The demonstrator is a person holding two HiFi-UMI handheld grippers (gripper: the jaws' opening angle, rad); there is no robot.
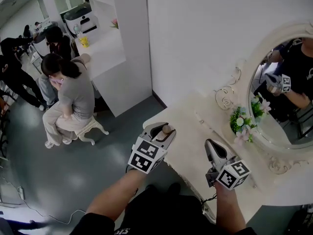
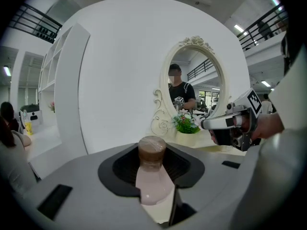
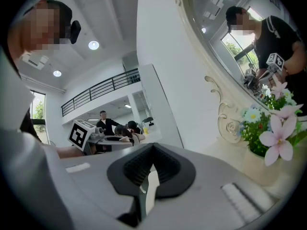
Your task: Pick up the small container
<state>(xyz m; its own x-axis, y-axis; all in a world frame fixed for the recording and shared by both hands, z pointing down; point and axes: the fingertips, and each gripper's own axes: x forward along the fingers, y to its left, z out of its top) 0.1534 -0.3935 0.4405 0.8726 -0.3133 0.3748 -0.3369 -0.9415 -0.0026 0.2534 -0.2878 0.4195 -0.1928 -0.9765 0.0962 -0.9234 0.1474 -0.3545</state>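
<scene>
At the bottom centre of the head view, the left gripper [image 1: 162,131] is held out on a bare forearm, and the small container [image 1: 167,129] is pinched between its jaws. In the left gripper view the container is seen upright between the pads, a pale pink body topped by a brown cap. To its right, in the lower right of the frame, the right gripper [image 1: 211,144] is held apart from the left one. In the right gripper view its jaws are seen pressed together with nothing between them. Both grippers are seen over the near edge of a cream dressing table [image 1: 188,119]. Further back on the table, at the right of the frame, a pot of flowers [image 1: 241,124] is set just in front of an oval mirror [image 1: 288,116] with an ornate frame, in which the person and a gripper are reflected. Behind the table, the upper middle of the frame is filled by a white wall [image 1: 205,43]. In the upper left, a seated person [image 1: 73,94] is seen on a white stool [image 1: 93,129] on the grey floor, with other people further back.
</scene>
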